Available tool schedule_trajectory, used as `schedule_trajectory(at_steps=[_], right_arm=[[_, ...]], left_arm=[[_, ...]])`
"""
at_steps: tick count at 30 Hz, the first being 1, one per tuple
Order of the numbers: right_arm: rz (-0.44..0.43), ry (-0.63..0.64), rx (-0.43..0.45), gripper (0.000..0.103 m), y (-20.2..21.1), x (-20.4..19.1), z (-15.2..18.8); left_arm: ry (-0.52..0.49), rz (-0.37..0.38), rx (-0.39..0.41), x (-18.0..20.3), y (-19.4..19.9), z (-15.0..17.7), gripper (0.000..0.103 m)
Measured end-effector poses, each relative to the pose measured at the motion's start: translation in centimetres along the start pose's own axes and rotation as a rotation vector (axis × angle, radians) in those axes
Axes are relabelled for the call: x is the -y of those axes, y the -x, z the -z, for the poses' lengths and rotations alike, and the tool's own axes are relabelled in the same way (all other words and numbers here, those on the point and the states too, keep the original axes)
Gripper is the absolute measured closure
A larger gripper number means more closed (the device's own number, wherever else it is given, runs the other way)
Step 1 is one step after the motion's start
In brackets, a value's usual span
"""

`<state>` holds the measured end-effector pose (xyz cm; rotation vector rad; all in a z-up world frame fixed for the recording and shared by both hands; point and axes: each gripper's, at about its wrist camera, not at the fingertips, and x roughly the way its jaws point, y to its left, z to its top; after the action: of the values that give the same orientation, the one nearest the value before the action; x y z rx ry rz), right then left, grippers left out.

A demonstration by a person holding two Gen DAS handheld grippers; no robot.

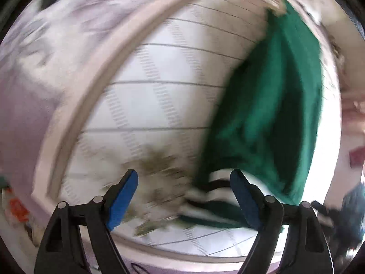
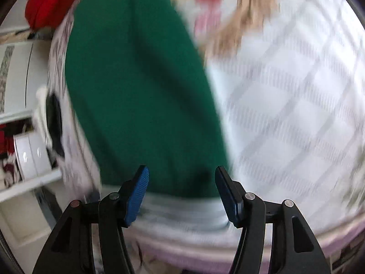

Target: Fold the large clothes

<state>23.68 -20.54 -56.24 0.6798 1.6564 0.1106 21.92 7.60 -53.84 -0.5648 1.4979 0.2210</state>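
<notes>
Lengthwise, the green garment [image 2: 141, 86] (blurred) stretches away from both spread hand-held grippers.

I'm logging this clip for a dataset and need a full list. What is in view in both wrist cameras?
green garment: one, dark green, lying on the bed cover
bed cover: one, white with grey grid lines, under the garment
red cloth: one, red, beyond the garment's far end
white shelving: one, white, beside the bed
left gripper: one, black with blue pads, open
right gripper: one, black with blue pads, open over the garment's edge
</notes>
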Motion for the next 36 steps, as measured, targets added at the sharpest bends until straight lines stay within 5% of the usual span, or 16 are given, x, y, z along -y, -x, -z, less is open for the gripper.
schedule_trajectory(at_steps=[3, 6, 11, 12, 13, 15, 20, 25, 28, 30, 32, 36], right_arm=[[-0.225, -0.097, -0.148, 0.04, -4.3, -1.2, 4.6], [-0.298, -0.146, -0.258, 0.04, -9.6, -3.4, 6.7], [-0.377, -0.407, -0.179, 0.043, -14.3, -2.9, 6.4], [-0.378, -0.429, -0.159, 0.053, -14.5, -2.9, 6.4], [-0.358, -0.422, -0.147, 0.079, -14.2, -3.4, 5.4], [-0.341, -0.378, -0.127, 0.092, -13.4, -4.0, 5.5], [-0.23, -0.167, -0.168, 0.096, -11.1, -6.8, 6.9], [-0.17, -0.113, -0.204, 0.098, -10.6, -6.4, 7.9], [-0.154, -0.103, -0.211, 0.092, -10.7, -5.5, 7.4], [-0.156, -0.092, -0.254, 0.075, -10.5, -4.9, 7.8], [-0.168, -0.05, -0.277, 0.041, -9.8, -5.0, 8.0], [-0.135, 0.002, -0.207, 0.034, -6.3, -4.1, 7.3]], left_arm=[[0.032, -0.049, -0.029, -1.9, -0.7, 1.7, 0.022], [0.044, -0.055, -0.056, -2.1, -2.0, 3.2, 0.022], [-0.001, -0.059, -0.085, -1.2, -4.3, 3.9, 0.022], [-0.004, -0.06, -0.084, -1.1, -4.7, 4.1, 0.022], [-0.007, -0.058, -0.078, -2.4, -4.7, 3.6, 0.022], [-0.02, -0.049, -0.067, -2.5, -5.1, 3.9, 0.022], [-0.049, -0.021, -0.032, -3.6, -4.9, 4.9, 0.022], [-0.05, 0.017, -0.031, -5.5, -3.7, 4.8, 0.022], [-0.012, 0.051, -0.027, -7.4, -1.8, 5.0, 0.022], [0.004, 0.069, -0.009, -8.1, -0.2, 5.1, 0.022], [0.019, 0.108, 0.012, -8.3, 1.5, 4.9, 0.022], [-0.022, 0.272, -0.007, -6.1, 1.9, 3.8, 0.022]])
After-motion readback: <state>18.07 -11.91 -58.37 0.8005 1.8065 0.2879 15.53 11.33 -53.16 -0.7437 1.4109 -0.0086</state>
